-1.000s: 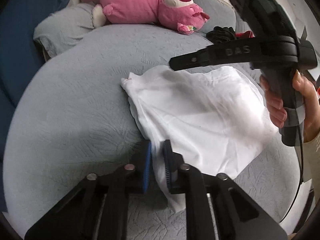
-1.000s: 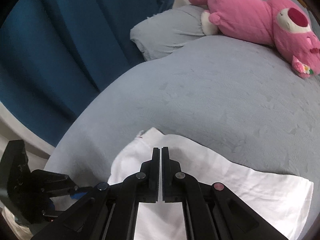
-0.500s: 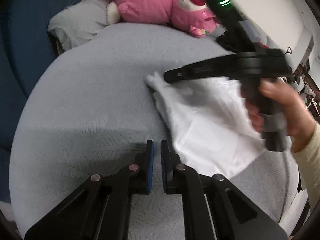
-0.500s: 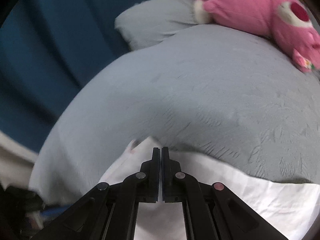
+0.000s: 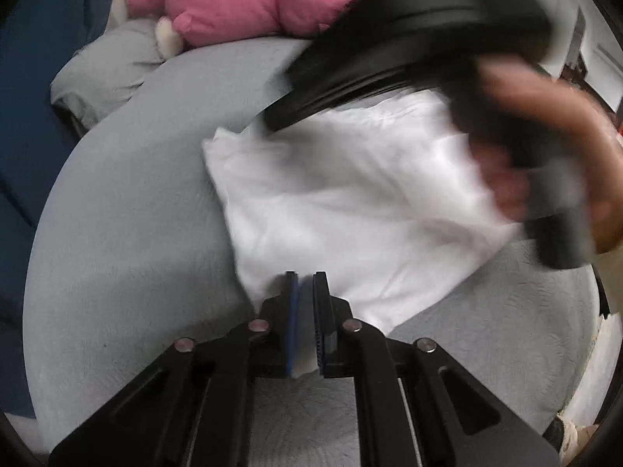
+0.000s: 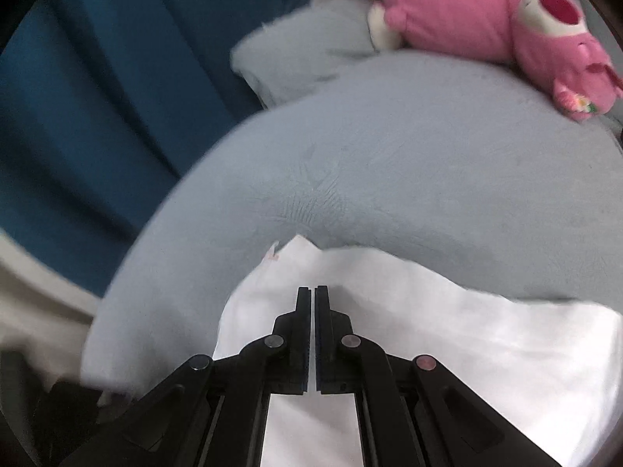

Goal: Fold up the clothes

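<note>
A white cloth (image 5: 350,202) lay partly folded on a soft grey bed (image 5: 128,233). The left gripper (image 5: 305,284) was at the near edge of the cloth. Its two black fingers with blue pads were almost together, and a bit of white cloth showed pinched between them. So it was closed on the cloth's edge. The right gripper (image 6: 313,295) pointed down over the cloth (image 6: 428,330), near its far corner. Its fingers were closed tight with only a thin line between them, and nothing could be seen between them. In the left camera's view, the right gripper (image 5: 272,120) was a big black blur above the cloth. A hand (image 5: 545,148) was wrapped around its handle, and the hand was blurry too. A pink stuffed bear (image 5: 241,4) lay on its side at the far end of the bed. It rested against a grey pillow (image 5: 101,70). The bear and the pillow were well apart from the cloth. A dark blue curtain (image 6: 97,97) hung beside the bed.
</note>
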